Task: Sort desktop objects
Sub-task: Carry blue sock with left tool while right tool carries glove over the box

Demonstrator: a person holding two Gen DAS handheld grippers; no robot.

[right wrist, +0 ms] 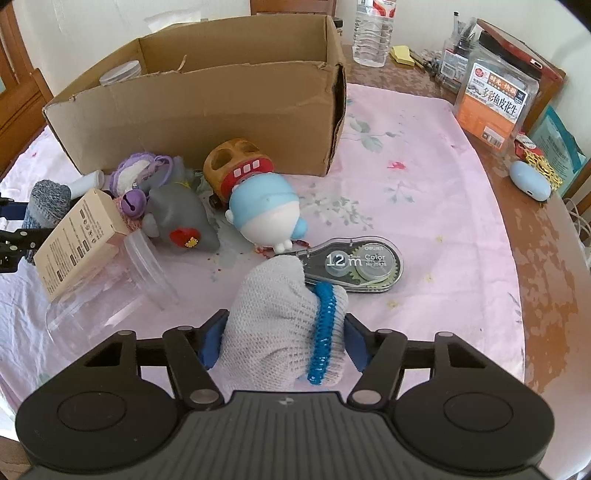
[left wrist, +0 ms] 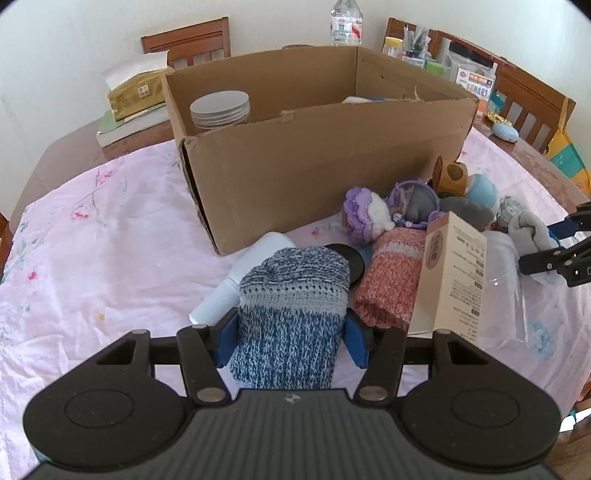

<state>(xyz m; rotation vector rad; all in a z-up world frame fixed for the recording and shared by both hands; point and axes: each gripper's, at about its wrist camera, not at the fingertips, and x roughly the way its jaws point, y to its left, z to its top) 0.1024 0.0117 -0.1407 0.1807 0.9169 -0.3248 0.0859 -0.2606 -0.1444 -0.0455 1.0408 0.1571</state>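
My left gripper [left wrist: 291, 338] is shut on a blue knitted sleeve [left wrist: 291, 310], held low over the pink cloth in front of the cardboard box [left wrist: 314, 162]. My right gripper [right wrist: 282, 341] is shut on a grey knitted glove with a blue cuff [right wrist: 284, 328], just in front of a correction tape dispenser [right wrist: 354, 264]. A pile lies by the box: a pink knitted sleeve [left wrist: 395, 273], a beige carton [right wrist: 79, 236], a clear jar [right wrist: 107, 288], a grey plush [right wrist: 177, 218], a blue-white toy [right wrist: 267, 214], a wooden bus [right wrist: 240, 166] and a purple crochet piece [left wrist: 364, 214].
The box holds a lidded jar [left wrist: 220, 109]. A white tube [left wrist: 243, 277] and a black lid [left wrist: 349, 260] lie by the blue sleeve. A water bottle [right wrist: 373, 33], a peanut jar [right wrist: 495, 96], a tissue box [left wrist: 136, 92] and chairs ring the table edge.
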